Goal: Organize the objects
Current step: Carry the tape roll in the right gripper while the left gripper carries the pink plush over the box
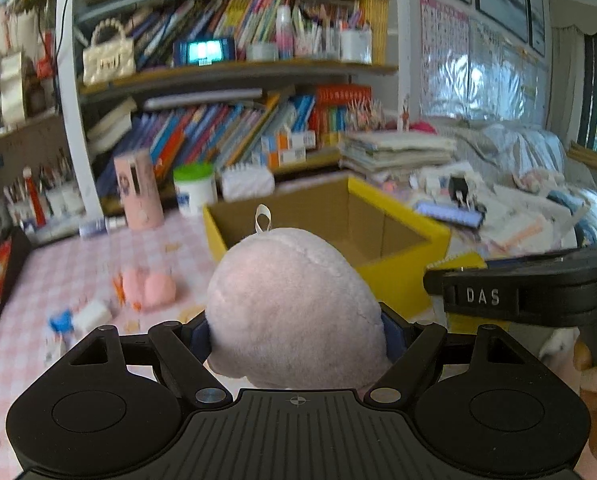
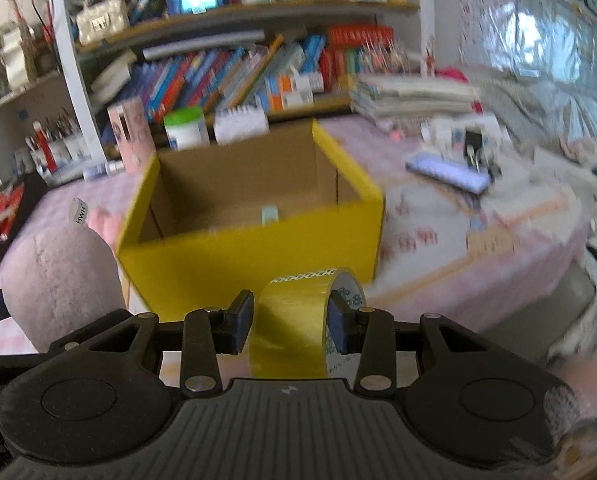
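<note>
My left gripper [image 1: 296,334] is shut on a round pale pink plush toy [image 1: 294,308] with a white loop on top, held in front of an open yellow cardboard box [image 1: 402,276]. The plush also shows at the left of the right wrist view [image 2: 58,280]. My right gripper [image 2: 292,322] is shut on a roll of yellow tape [image 2: 294,320], held just before the box's front wall [image 2: 250,256]. A small light blue item [image 2: 270,214] lies inside the box. The right gripper's body [image 1: 530,288] shows at the right of the left wrist view.
The box stands on a table with a pink checked cloth [image 1: 78,280]. Small pink and blue toys [image 1: 146,286] lie to the left. A pink cylinder [image 1: 138,188], a green-lidded tub [image 1: 194,188] and a full bookshelf [image 1: 226,128] stand behind. Papers and a purple case [image 2: 446,170] lie right.
</note>
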### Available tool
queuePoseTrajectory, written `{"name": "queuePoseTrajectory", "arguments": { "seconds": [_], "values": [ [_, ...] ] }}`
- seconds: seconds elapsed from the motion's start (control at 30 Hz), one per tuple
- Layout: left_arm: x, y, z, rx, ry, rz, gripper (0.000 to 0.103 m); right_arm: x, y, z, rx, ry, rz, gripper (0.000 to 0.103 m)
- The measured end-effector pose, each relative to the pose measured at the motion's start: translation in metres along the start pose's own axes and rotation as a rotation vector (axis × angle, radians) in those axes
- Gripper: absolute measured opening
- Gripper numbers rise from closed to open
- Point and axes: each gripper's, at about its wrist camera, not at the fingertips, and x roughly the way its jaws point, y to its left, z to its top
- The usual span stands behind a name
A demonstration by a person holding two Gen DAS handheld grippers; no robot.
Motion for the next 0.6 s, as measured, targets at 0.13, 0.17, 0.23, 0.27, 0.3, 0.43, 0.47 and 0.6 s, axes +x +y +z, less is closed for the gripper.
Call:
{"name": "queuePoseTrajectory", "arguments": {
  "seconds": [0.13, 0.17, 0.23, 0.27, 0.3, 0.43, 0.47, 0.6],
  "values": [
    [0.016, -0.004, 0.021, 0.008, -0.043, 0.027, 0.080, 0.005, -0.005, 0.031, -0.065, -0.107, 0.021, 0.037],
    [0.021, -0.004, 0.025, 0.005, -0.046, 0.032, 0.081, 0.008, -0.007, 0.038, -0.082, -0.129, 0.026, 0.037],
    [0.032, -0.006, 0.033, -0.002, -0.049, 0.047, 0.081, 0.017, -0.012, 0.052, -0.107, -0.156, 0.035, 0.037],
    [0.038, -0.007, 0.036, -0.004, -0.048, 0.055, 0.081, 0.022, -0.014, 0.057, -0.115, -0.162, 0.042, 0.037],
    [0.043, -0.008, 0.039, -0.005, -0.045, 0.062, 0.081, 0.026, -0.018, 0.062, -0.119, -0.164, 0.050, 0.037],
    [0.068, -0.013, 0.047, -0.007, -0.025, 0.091, 0.081, 0.052, -0.028, 0.082, -0.133, -0.153, 0.084, 0.037],
    [0.073, -0.014, 0.049, -0.007, -0.019, 0.099, 0.081, 0.058, -0.030, 0.086, -0.138, -0.148, 0.094, 0.037],
    [0.096, -0.015, 0.056, -0.023, 0.008, 0.122, 0.081, 0.087, -0.033, 0.100, -0.155, -0.107, 0.141, 0.037]
  ]
}}
